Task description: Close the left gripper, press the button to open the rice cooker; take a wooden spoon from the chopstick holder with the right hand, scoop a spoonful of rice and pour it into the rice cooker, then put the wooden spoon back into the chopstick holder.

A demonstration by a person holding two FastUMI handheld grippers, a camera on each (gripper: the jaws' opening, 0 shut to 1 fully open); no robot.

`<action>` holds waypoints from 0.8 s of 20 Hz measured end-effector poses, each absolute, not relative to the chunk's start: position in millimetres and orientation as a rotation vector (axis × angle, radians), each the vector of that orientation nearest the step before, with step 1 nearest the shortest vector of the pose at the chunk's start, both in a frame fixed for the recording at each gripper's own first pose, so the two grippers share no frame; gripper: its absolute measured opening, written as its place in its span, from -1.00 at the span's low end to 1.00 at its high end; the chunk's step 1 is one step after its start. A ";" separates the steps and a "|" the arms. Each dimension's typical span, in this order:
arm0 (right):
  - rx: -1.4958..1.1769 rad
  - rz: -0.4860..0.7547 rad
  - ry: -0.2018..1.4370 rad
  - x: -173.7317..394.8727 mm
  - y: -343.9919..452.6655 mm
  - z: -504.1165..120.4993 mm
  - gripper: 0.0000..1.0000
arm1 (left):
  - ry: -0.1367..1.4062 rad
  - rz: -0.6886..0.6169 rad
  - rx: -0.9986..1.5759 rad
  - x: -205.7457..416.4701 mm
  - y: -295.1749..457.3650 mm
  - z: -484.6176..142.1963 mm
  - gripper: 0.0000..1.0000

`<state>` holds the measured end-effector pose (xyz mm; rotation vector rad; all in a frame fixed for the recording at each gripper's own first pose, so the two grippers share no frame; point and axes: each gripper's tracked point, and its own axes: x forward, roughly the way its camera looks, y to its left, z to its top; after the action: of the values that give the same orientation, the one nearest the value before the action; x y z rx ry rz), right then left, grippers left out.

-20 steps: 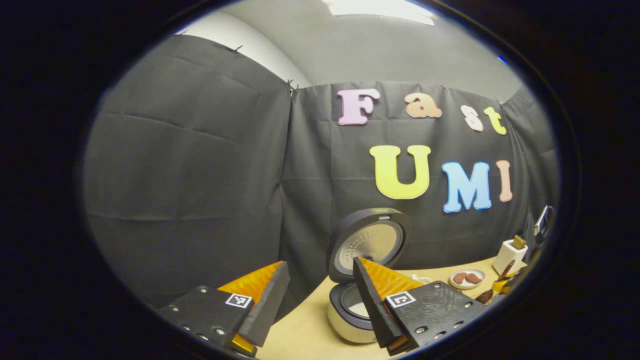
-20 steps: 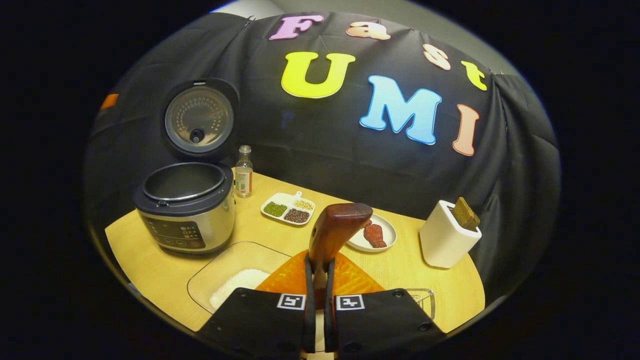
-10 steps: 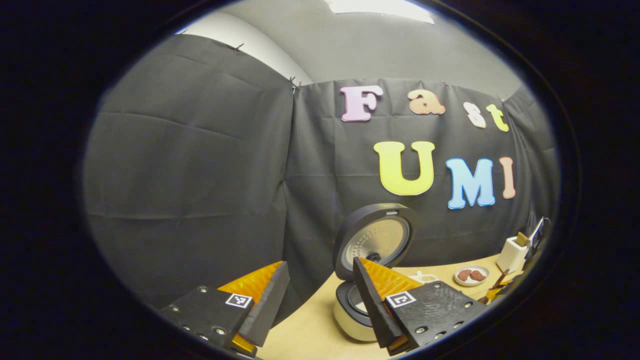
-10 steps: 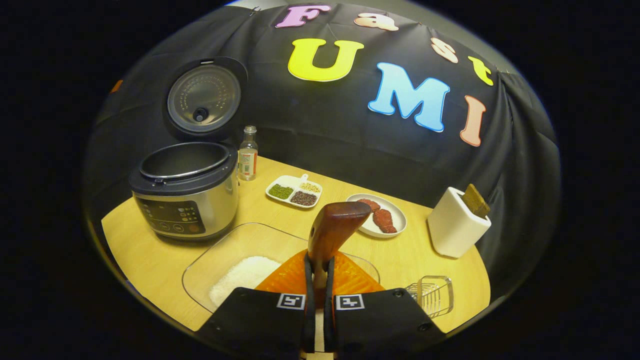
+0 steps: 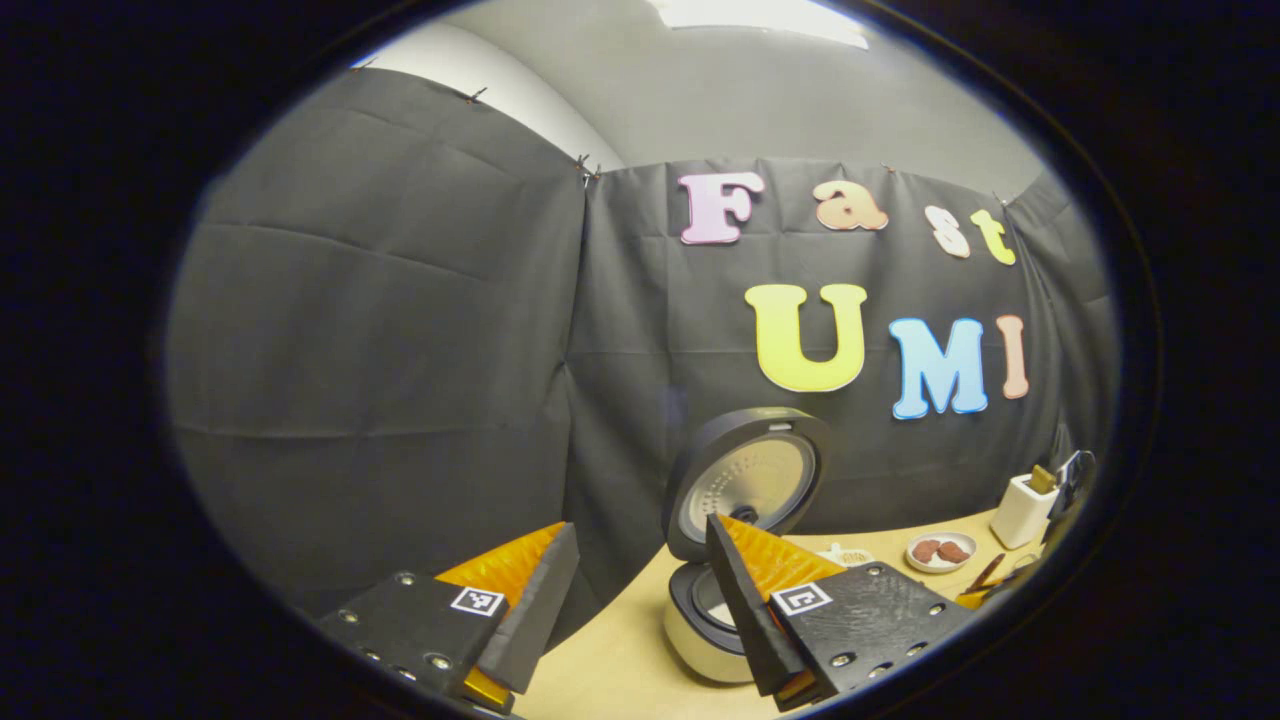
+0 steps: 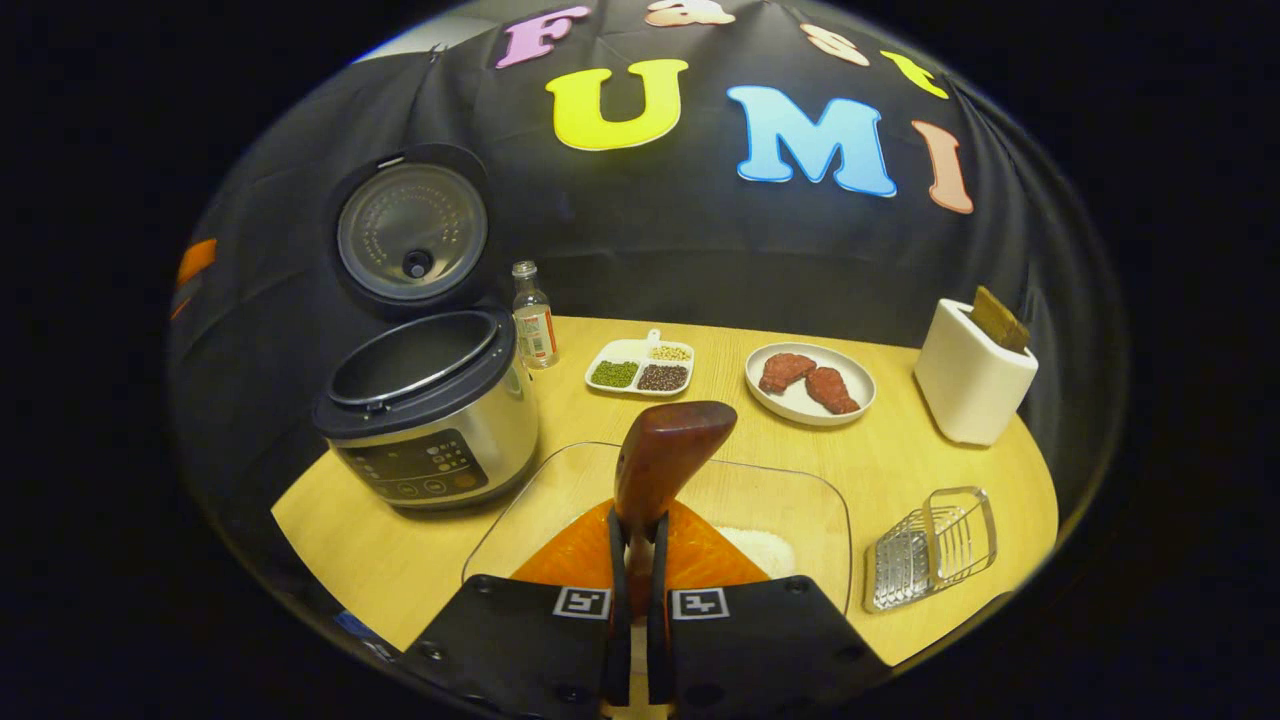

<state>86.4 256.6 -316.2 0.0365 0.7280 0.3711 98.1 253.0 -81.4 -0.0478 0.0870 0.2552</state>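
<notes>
Right gripper view: my right gripper (image 6: pixel 632 540) is clenching the wooden spoon (image 6: pixel 662 460) by its stiff, light handle, bowl hanging over the glass rice dish (image 6: pixel 800 500) near the table's front edge. My left gripper (image 5: pixel 640 590) is hanging released beside the open rice cooker (image 6: pixel 430 420).

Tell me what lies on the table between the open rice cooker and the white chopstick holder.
In the right gripper view, between the rice cooker and the chopstick holder stand a small bottle, a divided dish of beans and a plate of meat.

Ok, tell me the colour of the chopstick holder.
White; the chopstick holder shows best in the right gripper view.
</notes>
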 end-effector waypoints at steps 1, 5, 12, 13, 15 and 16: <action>0.072 0.369 0.739 84.4 257.9 -315.9 -0.84 | 0.086 0.255 -0.049 96.8 251.7 -81.2 0.63; 0.246 0.334 0.792 85.1 254.7 -317.9 -0.84 | 0.083 0.251 -0.045 95.3 248.9 -80.3 0.63; 0.605 0.240 0.897 89.1 235.2 -331.3 -0.84 | 0.070 0.238 -0.032 98.5 238.5 -69.5 0.63; 0.675 0.222 0.917 88.7 231.2 -334.2 -0.84 | 0.067 0.236 -0.027 97.9 236.9 -67.8 0.63; 0.775 0.197 0.939 89.2 225.3 -336.6 -0.84 | 0.060 0.234 -0.019 96.7 235.1 -61.4 0.63; 0.805 0.187 0.944 89.7 221.8 -337.6 -0.84 | 0.058 0.233 -0.017 96.1 233.9 -59.6 0.63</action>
<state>89.7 221.8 -337.6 0.8055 0.9436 0.1870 96.1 233.9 -59.6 -0.0175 0.0579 0.2331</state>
